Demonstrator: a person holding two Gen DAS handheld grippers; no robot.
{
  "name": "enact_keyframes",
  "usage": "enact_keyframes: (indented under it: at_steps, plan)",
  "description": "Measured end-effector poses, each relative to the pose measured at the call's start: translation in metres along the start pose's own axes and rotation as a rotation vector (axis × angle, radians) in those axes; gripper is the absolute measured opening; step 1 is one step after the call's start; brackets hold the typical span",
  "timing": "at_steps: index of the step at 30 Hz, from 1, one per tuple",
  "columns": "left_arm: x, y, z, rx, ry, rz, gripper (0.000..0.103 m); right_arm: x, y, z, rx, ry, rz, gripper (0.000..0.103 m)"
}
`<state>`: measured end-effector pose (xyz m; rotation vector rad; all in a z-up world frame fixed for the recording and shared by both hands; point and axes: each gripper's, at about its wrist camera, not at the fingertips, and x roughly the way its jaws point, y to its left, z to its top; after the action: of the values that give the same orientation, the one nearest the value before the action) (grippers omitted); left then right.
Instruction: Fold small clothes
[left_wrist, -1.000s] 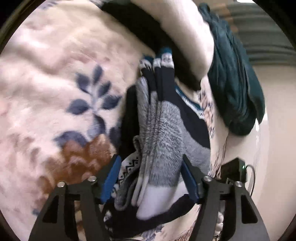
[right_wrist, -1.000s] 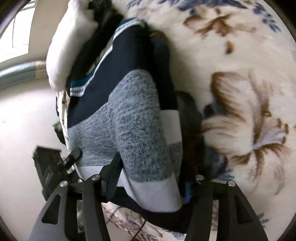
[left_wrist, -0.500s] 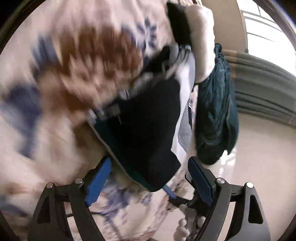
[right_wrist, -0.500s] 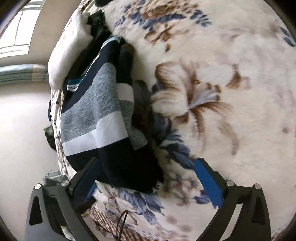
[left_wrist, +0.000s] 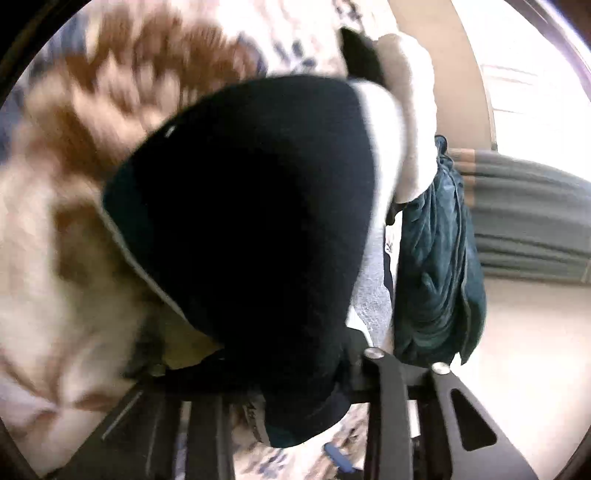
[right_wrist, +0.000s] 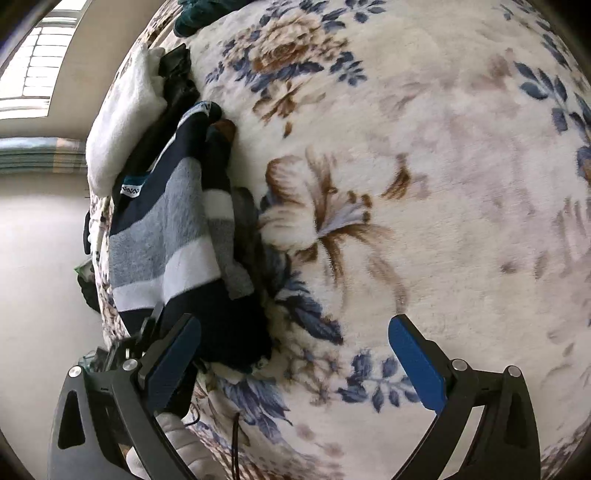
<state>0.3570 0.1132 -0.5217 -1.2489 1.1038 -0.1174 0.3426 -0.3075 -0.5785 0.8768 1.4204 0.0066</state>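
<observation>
A small navy sweater with grey and white stripes (right_wrist: 162, 236) lies folded at the left edge of a floral blanket (right_wrist: 443, 184). In the left wrist view its dark navy end (left_wrist: 258, 221) fills the middle, blurred. My left gripper (left_wrist: 295, 398) is at the bottom of that view. Its jaws are closing, with the navy fabric bunched between them and hiding the pads. My right gripper (right_wrist: 295, 343) is open wide above the blanket. The sweater's dark end lies just inside its left finger, touching neither pad.
A white folded cloth (right_wrist: 122, 122) and a black one (right_wrist: 177, 85) lie behind the sweater. A dark teal garment (left_wrist: 436, 277) hangs over the bed's edge. Pale floor (right_wrist: 37, 258) lies beyond. A white-gloved hand (right_wrist: 166, 435) and a thin cable (right_wrist: 236, 432) are near the bottom.
My right gripper let go of the sweater, opened wide and drew back from it. My left gripper rolled, moved to the sweater's dark end and narrowed onto the fabric.
</observation>
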Motion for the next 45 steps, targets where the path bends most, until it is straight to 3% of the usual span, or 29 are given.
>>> enact_keyframes:
  at_steps: [3, 7, 10, 14, 16, 17, 21, 22, 23, 25, 30, 33, 37, 39, 41, 42, 45]
  plan:
    - [-0.028, -0.006, 0.016, 0.056, 0.012, 0.011, 0.024, 0.005, 0.004, 0.000, -0.001, 0.004, 0.017, 0.103]
    - [-0.055, -0.010, 0.041, 0.155, 0.071, 0.090, 0.024, 0.017, 0.019, 0.002, -0.011, 0.019, 0.047, 0.103]
    - [-0.059, -0.007, 0.052, 0.197, 0.097, 0.116, 0.025, 0.026, 0.027, 0.007, -0.018, 0.026, 0.072, 0.103]
    - [-0.042, 0.006, 0.055, 0.168, 0.178, 0.075, 0.037, 0.049, 0.032, 0.028, 0.023, 0.032, 0.138, 0.103]
    - [-0.033, 0.015, 0.053, 0.125, 0.172, 0.040, 0.063, 0.064, 0.035, 0.042, 0.051, 0.049, 0.206, 0.103]
    - [-0.029, 0.018, 0.045, 0.105, 0.172, 0.012, 0.067, 0.071, 0.037, 0.047, 0.064, 0.055, 0.219, 0.103]
    - [-0.014, 0.035, 0.035, 0.014, 0.109, -0.004, 0.067, 0.109, 0.052, 0.081, 0.101, 0.066, 0.279, 0.103]
    - [-0.014, 0.032, 0.034, 0.029, 0.083, -0.003, 0.055, 0.115, 0.056, 0.088, 0.114, 0.054, 0.307, 0.102]
    - [-0.015, 0.026, 0.032, 0.059, 0.064, 0.005, 0.043, 0.116, 0.058, 0.091, 0.121, 0.045, 0.316, 0.097]
    - [-0.018, 0.007, 0.033, 0.147, 0.059, 0.054, 0.035, 0.117, 0.064, 0.094, 0.125, 0.031, 0.274, 0.017]
    - [-0.035, -0.022, 0.061, 0.282, 0.127, 0.136, 0.034, 0.089, 0.077, 0.061, 0.126, -0.048, 0.260, 0.015]
    - [-0.044, -0.041, 0.089, 0.409, 0.162, 0.213, 0.034, 0.071, 0.082, 0.009, 0.147, -0.056, 0.238, 0.014]
    - [-0.027, -0.056, 0.122, 0.596, 0.278, 0.359, 0.048, 0.077, 0.098, -0.050, 0.130, -0.005, 0.207, 0.016]
    - [-0.020, -0.049, 0.126, 0.596, 0.333, 0.399, 0.053, 0.085, 0.101, -0.060, 0.122, 0.023, 0.171, 0.026]
    - [-0.024, -0.047, 0.121, 0.604, 0.331, 0.409, 0.053, 0.082, 0.100, -0.059, 0.120, 0.025, 0.122, 0.049]
    - [-0.028, -0.051, 0.113, 0.628, 0.310, 0.437, 0.059, 0.077, 0.098, -0.058, 0.120, 0.014, 0.115, 0.062]
    - [-0.043, -0.069, 0.083, 0.721, 0.211, 0.534, 0.082, 0.050, 0.091, -0.054, 0.112, -0.049, 0.058, 0.062]
